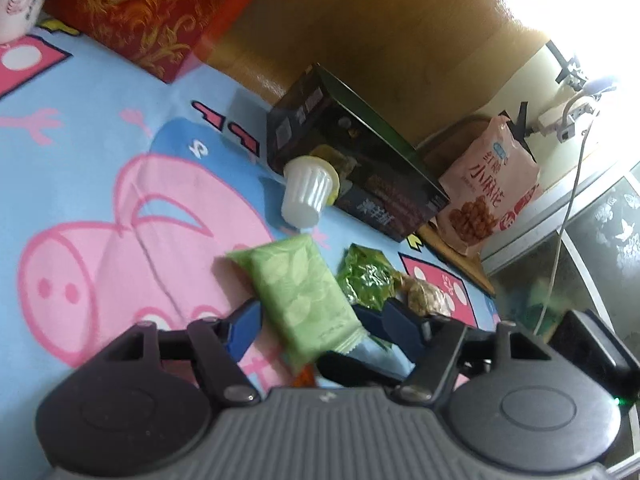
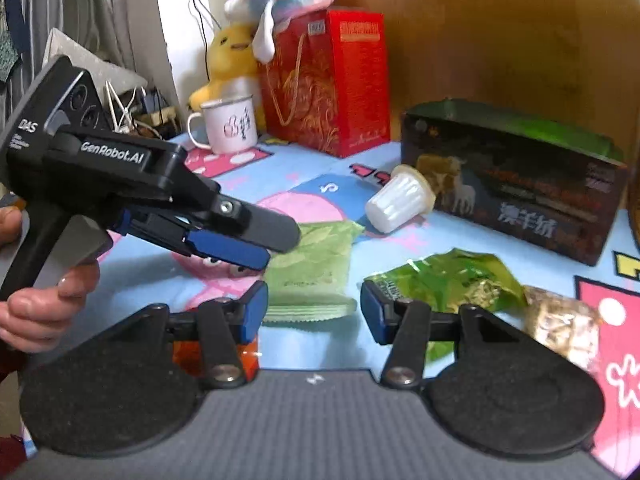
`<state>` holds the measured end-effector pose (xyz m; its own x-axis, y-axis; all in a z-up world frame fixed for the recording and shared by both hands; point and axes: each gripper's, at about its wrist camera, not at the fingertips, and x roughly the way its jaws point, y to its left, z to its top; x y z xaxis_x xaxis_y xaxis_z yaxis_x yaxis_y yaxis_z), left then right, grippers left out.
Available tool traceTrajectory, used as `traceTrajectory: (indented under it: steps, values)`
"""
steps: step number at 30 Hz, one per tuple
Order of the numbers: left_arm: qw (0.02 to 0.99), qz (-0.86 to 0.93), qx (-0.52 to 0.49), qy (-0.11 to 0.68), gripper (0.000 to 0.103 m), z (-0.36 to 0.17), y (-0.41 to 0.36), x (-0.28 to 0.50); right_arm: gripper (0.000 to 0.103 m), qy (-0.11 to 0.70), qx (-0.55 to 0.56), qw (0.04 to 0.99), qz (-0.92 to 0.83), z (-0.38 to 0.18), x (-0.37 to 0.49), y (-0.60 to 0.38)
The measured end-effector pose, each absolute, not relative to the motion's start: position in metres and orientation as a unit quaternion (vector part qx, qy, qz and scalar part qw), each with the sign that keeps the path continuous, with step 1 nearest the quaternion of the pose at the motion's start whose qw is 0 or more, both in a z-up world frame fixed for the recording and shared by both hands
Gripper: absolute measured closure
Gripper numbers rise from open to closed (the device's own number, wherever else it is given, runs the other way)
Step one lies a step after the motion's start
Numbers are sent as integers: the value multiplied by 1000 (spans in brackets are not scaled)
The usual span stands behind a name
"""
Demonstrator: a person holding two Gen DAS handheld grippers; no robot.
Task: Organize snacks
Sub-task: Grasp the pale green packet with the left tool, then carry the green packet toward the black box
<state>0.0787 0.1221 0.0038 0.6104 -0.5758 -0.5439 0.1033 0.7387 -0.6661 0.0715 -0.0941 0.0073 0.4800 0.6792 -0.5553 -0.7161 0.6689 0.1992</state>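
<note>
I have both grippers low over the cartoon-pig cloth (image 1: 100, 208) on the counter, and from what I see the sorting has barely begun. The snacks lie loose on the cloth rather than gathered anywhere.

My left gripper (image 1: 320, 320) has its jaws apart with the pale green packet (image 1: 304, 296) lying between them. The blue pads flank it, but I cannot make out that they press on it, so I read this as a grasp being lined up, not one made. From the right wrist view the left gripper (image 2: 240, 248) comes in from the left, held in a hand (image 2: 44, 304), its tips over the near left end of the pale green packet (image 2: 316, 264).

My right gripper (image 2: 314, 312) also stands with jaws apart and nothing between them. Its right pad is just beside the shiny green wrapper (image 2: 448, 280), which lies to the right of the pale packet. A clear bag of brownish pieces (image 2: 560, 320) touches that wrapper on its right.

Farther off, a white ribbed cup (image 2: 396, 200) lies tipped on its side against the dark box (image 2: 520, 184), which sits at the far right. A pink snack bag (image 1: 492, 184) leans beyond the box. A red gift bag (image 2: 324, 80), a mug (image 2: 232, 124) and plush toys (image 2: 256, 20) stand at the far left.

I judge that every loose snack is yet to be placed, and I cannot tell which container they are meant for.
</note>
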Motion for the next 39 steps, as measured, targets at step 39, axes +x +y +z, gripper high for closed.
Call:
traceTrajectory:
  steps: [39]
  values:
    - [887, -202, -291, 297, 36, 53, 115, 156, 53, 278, 118, 892, 337, 35, 146, -135]
